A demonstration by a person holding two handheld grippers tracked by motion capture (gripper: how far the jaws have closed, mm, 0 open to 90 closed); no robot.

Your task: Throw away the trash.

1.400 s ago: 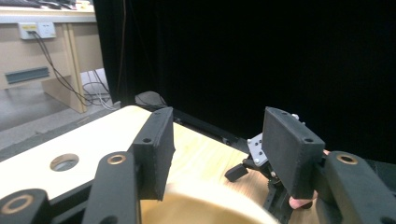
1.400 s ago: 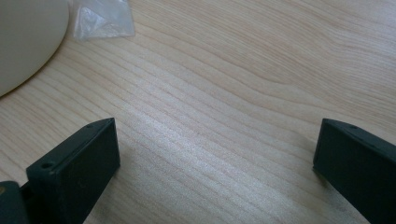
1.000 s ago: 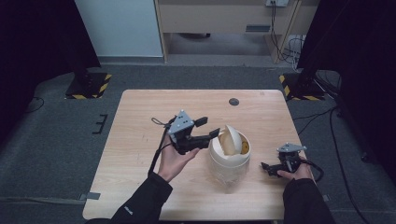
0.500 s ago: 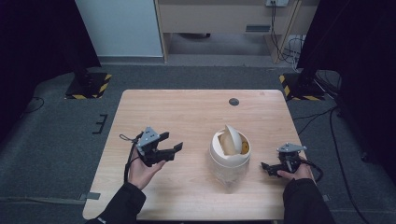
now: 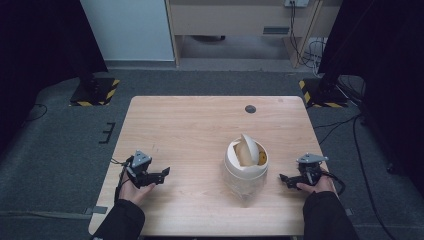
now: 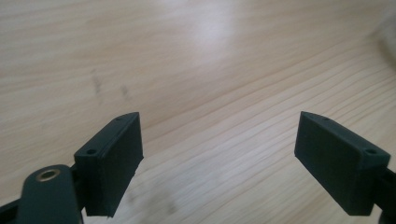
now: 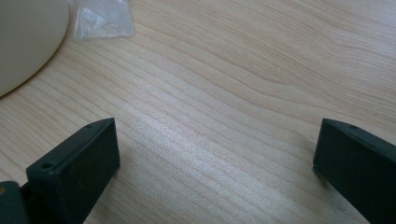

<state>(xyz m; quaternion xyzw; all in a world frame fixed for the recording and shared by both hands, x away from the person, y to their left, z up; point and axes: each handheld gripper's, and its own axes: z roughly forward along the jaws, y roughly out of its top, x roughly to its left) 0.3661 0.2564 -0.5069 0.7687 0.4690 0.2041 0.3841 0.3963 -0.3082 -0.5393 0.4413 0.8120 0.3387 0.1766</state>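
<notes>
Bin (image 5: 246, 162) mid-table w/ flap tilted; we rest L gripper (image 5: 159, 175) & R gripper (image 5: 286, 178) beside it, jaws apart, empty, L's just been opening.

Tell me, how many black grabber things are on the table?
2. The left gripper is near the table's left front edge, jaws open and empty. The right gripper is at the right front, beside the cream bin, also open.
</notes>
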